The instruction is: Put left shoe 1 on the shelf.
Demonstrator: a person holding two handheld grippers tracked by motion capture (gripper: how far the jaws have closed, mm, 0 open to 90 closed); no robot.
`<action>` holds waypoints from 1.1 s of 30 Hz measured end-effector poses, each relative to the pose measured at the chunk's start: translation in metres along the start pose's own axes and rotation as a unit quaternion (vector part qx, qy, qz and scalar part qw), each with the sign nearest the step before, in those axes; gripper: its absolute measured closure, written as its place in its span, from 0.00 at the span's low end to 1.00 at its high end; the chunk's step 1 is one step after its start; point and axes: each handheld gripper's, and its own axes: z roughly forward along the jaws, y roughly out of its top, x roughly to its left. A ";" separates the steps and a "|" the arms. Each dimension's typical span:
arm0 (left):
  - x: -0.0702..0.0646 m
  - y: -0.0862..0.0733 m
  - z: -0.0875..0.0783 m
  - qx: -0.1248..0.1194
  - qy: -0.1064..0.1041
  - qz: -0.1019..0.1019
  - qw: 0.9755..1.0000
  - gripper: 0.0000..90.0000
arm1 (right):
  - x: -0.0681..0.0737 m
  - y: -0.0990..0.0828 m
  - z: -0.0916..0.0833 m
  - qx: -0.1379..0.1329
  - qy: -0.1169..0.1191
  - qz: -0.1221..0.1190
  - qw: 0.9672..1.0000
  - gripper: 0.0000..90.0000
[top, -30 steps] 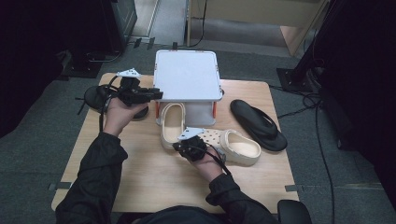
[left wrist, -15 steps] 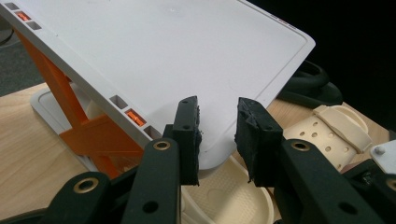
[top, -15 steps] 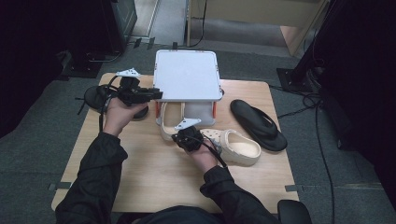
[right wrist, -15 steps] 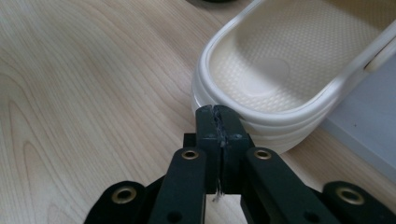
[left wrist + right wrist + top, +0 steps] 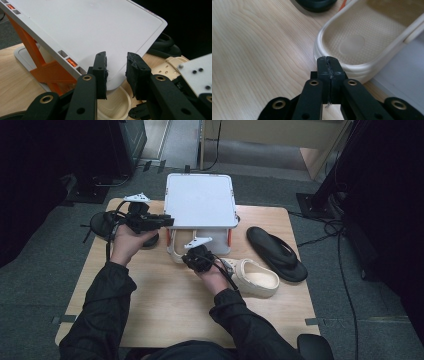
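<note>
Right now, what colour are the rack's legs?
Orange legs under a white shelf, clearest in the left gripper view.

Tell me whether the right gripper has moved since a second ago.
Yes. The right gripper has moved up the high view, toward the white rack, pushing a cream clog under it.

Dim, dark-edged high view; perhaps soft blur in close tool views.

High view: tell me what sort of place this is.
Probably a lab or workshop set up for recording: a small wooden table on grey carpet, cables trailing over the floor, and dark equipment stands around it.
</note>
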 end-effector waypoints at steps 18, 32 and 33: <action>0.000 0.000 0.000 -0.003 -0.005 0.000 1.000 0.76 | -0.009 0.017 0.011 -0.004 -0.008 0.014 1.000 0.96; -0.014 0.002 -0.011 0.003 0.006 0.001 1.000 0.59 | -0.005 -0.005 -0.047 -0.015 0.066 -0.007 0.998 0.89; -0.014 0.002 -0.011 0.003 0.006 0.001 1.000 0.59 | -0.005 -0.005 -0.047 -0.015 0.066 -0.007 0.998 0.89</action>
